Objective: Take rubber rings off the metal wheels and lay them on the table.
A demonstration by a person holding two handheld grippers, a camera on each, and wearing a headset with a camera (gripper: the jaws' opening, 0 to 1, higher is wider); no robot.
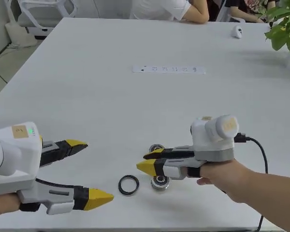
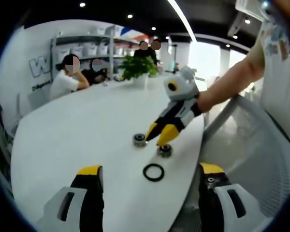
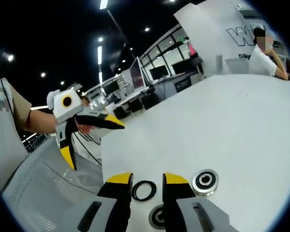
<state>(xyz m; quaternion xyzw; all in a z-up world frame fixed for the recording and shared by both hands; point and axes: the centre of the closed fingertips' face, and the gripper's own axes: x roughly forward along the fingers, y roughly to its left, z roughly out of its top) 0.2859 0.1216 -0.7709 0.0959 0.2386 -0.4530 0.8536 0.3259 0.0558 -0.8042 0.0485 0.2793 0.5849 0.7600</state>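
While we hold both grippers over the white table (image 1: 135,96), the left gripper (image 1: 89,170) has its jaws wide apart, with nothing between them. The right gripper (image 1: 149,161) has only a narrow gap between its jaws, and they also grip nothing. One black ring (image 1: 128,184) lies flat on the table, off the wheels, between the two grippers. The near wheel (image 1: 160,182) lies just beside the ring, below the yellow tips of the right gripper in the head view. We cannot tell if the tips touch it. The far wheel (image 1: 156,148) lies on the other side of these tips, apart from the ring. From the right gripper view, the far wheel shows a dark band around its edge.
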